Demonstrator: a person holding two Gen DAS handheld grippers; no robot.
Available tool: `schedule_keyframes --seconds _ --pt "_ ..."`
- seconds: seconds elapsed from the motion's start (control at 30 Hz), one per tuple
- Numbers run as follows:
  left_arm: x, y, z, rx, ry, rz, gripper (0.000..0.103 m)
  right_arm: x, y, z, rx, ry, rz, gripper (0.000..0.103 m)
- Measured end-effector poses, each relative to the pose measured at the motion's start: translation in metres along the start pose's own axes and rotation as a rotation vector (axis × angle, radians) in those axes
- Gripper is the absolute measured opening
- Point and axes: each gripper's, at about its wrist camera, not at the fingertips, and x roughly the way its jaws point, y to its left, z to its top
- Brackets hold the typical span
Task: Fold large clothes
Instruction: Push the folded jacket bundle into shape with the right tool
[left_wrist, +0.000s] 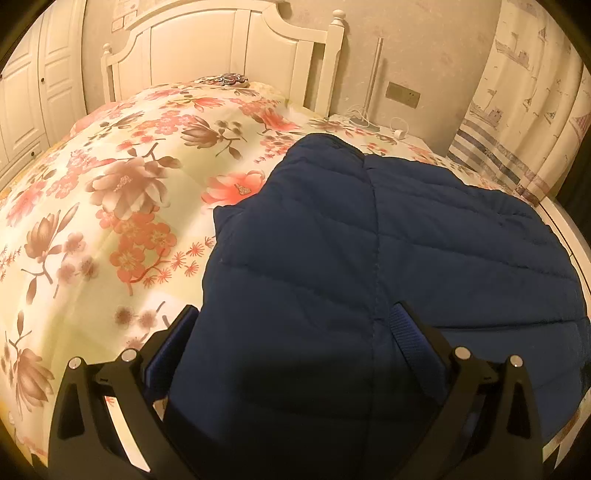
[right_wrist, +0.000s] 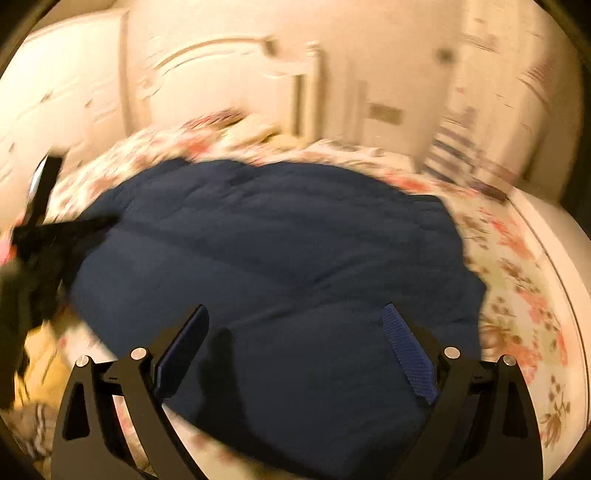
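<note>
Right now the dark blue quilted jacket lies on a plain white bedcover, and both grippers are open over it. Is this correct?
Not entirely. The bedcover is floral, with pink and brown flowers, as the left wrist view shows. The jacket does lie on it, with the left gripper and right gripper open over it.

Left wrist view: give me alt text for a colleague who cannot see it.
A dark blue quilted jacket lies spread on a bed with a floral quilt, its near edge between the wide-open fingers of the left tool. Behind stand a white headboard, a small bedside table with cables, and a patterned curtain at right.
</note>
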Motion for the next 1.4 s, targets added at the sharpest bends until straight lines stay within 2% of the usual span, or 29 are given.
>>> schedule_keyframes --seconds 0.07,0.17,0.23,0.3,0.47,0.53,0.67,0.73,0.87,0.93,1.0,1.13,1.2,1.3,1.33,1.37,1.4 --pt "0.0 0.0 0.0 0.003 -0.002 0.004 0.101 0.014 0.014 -0.012 -0.074 0.013 -0.032 0.092" --pt "0.0 0.0 0.0 0.006 -0.002 0.008 0.101 0.013 -0.003 -0.015 -0.005 0.002 0.05 0.092" --pt "-0.001 0.0 0.0 0.006 -0.002 0.008 0.101 0.006 -0.01 -0.017 0.007 0.01 0.04 0.092" --pt "0.0 0.001 0.0 0.005 -0.002 0.007 0.101 -0.006 -0.025 -0.023 0.072 0.009 0.042 0.092" --pt "0.0 0.001 0.0 0.005 -0.002 0.006 0.101 -0.047 -0.065 -0.06 0.298 -0.014 0.114 0.092" --pt "0.0 0.001 0.0 0.004 -0.002 0.006 0.101 -0.062 -0.077 -0.078 0.392 -0.017 0.17 0.092" --pt "0.0 0.001 0.0 0.003 -0.002 0.005 0.101 -0.063 -0.085 -0.108 0.526 0.054 0.242 0.092" --pt "0.0 0.001 0.0 0.003 -0.001 0.005 0.101 -0.053 -0.085 -0.112 0.554 0.069 0.243 0.092" --pt "0.0 0.001 0.001 0.003 0.0 0.005 0.101 -0.041 -0.092 -0.103 0.594 0.037 0.23 0.092" --pt "0.0 0.001 0.0 0.001 0.001 0.002 0.101 -0.031 -0.097 -0.094 0.632 0.026 0.233 0.096" --pt "0.0 0.001 0.0 0.0 0.004 0.0 0.101 -0.019 -0.104 -0.085 0.707 0.014 0.248 0.099" --pt "0.001 0.0 0.0 -0.003 0.011 -0.007 0.101 -0.003 -0.115 -0.071 0.859 -0.01 0.202 0.099" --pt "0.002 0.001 0.0 -0.008 0.016 -0.014 0.101 0.002 -0.11 -0.064 0.842 0.02 0.168 0.099" --pt "0.003 0.003 0.0 -0.015 0.021 -0.024 0.101 0.002 -0.103 -0.063 0.787 0.043 0.199 0.099" --pt "0.003 0.003 0.0 -0.017 0.022 -0.026 0.101 0.0 -0.105 -0.067 0.803 0.028 0.219 0.098" --pt "0.003 0.003 0.0 -0.019 0.023 -0.029 0.101 -0.004 -0.113 -0.075 0.858 -0.007 0.23 0.092" --pt "0.003 0.003 -0.001 -0.02 0.023 -0.03 0.101 -0.009 -0.12 -0.082 0.914 -0.037 0.207 0.085"
